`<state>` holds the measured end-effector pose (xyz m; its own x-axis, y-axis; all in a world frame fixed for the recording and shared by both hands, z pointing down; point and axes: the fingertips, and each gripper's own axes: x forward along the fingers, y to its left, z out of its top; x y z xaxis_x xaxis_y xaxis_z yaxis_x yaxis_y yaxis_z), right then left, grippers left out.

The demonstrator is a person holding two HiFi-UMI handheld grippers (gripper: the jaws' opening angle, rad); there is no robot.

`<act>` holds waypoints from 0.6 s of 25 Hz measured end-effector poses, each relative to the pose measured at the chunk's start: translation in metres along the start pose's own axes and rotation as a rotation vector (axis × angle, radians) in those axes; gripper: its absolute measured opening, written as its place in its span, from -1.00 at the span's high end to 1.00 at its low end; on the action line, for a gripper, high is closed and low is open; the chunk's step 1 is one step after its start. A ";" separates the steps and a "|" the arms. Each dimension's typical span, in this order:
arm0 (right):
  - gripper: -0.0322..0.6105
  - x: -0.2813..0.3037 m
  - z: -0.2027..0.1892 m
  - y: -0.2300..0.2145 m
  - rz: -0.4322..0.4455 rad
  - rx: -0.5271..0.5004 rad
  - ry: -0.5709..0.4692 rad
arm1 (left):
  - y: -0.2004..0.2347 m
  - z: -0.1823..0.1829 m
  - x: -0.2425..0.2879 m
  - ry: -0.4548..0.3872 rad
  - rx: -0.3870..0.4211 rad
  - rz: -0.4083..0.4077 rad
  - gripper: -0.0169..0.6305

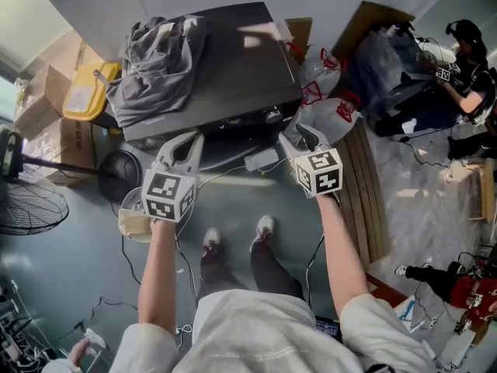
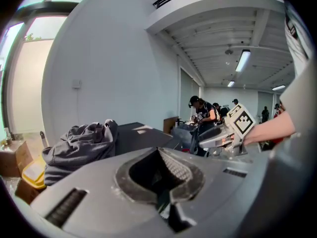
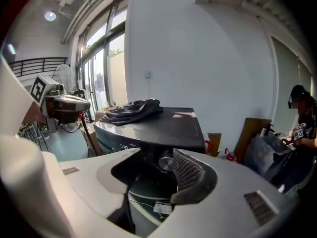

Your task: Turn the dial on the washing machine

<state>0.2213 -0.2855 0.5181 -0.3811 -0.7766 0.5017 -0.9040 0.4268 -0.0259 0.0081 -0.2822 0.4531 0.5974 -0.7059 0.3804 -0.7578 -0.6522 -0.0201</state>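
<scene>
The dark washing machine point(image 1: 233, 61) stands in front of me with a heap of grey clothes point(image 1: 159, 61) on the left of its lid. Its silver dial point(image 1: 272, 116) sits on the front panel, right of centre. My right gripper point(image 1: 304, 135) is just off the machine's front right corner; in the right gripper view the dial point(image 3: 165, 161) shows between its open jaws, a little beyond them and untouched, beside the ribbed pad point(image 3: 188, 171). My left gripper point(image 1: 183, 144) hovers before the panel's left part, open and empty.
A yellow container point(image 1: 87, 92) and cardboard boxes point(image 1: 46, 107) stand left of the machine, with a floor fan point(image 1: 27, 204) nearer. Plastic bags point(image 1: 334, 115) and wooden boards point(image 1: 365, 185) lie to the right. A person point(image 1: 466, 68) works at the far right. Cables cross the floor.
</scene>
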 end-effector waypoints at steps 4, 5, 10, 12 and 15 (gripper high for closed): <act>0.22 0.033 -0.020 -0.011 0.007 -0.016 0.041 | 0.001 -0.017 0.010 0.008 -0.013 0.034 0.91; 0.21 0.042 -0.024 -0.013 0.009 -0.014 0.050 | 0.002 -0.021 0.012 0.012 -0.012 0.043 0.91; 0.18 0.078 -0.044 -0.019 0.005 -0.022 0.093 | 0.005 -0.043 0.020 0.028 -0.071 0.040 0.91; 0.13 0.089 -0.046 -0.023 -0.011 -0.023 0.099 | 0.010 -0.048 0.022 0.036 -0.088 0.049 0.91; 0.08 0.103 -0.048 -0.024 -0.030 -0.029 0.107 | 0.018 -0.058 0.025 0.056 -0.093 0.064 0.91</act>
<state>0.2130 -0.3535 0.6120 -0.3296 -0.7358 0.5916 -0.9080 0.4188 0.0150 -0.0061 -0.2953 0.5158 0.5335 -0.7271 0.4321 -0.8166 -0.5760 0.0389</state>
